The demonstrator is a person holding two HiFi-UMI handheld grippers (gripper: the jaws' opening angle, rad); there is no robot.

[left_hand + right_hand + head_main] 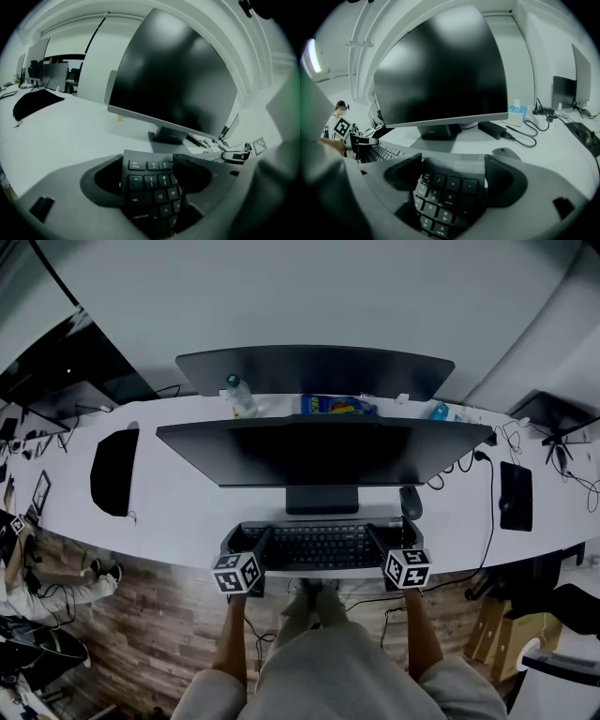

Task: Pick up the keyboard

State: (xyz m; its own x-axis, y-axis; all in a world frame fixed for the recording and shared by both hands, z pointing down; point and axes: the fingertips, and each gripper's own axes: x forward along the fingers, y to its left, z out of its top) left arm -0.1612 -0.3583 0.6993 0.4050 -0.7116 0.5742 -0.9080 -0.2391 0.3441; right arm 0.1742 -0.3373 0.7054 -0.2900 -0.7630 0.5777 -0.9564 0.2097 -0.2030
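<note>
On desk (187, 512), left tool (150, 176), right tool (452, 180) clamp keyboard (323, 545)

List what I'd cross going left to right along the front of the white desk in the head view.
Black rounded mat → left gripper → black keyboard, clamped at both ends → right gripper → black rectangular pad.

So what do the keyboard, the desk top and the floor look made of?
The black low-profile keyboard is probably matt plastic: dull keycaps with printed legends. The white desk top looks like smooth satin laminate or painted board, by its soft, even reflection. The brown plank floor is wood or wood-look vinyl; grain and staggered boards show.
</note>
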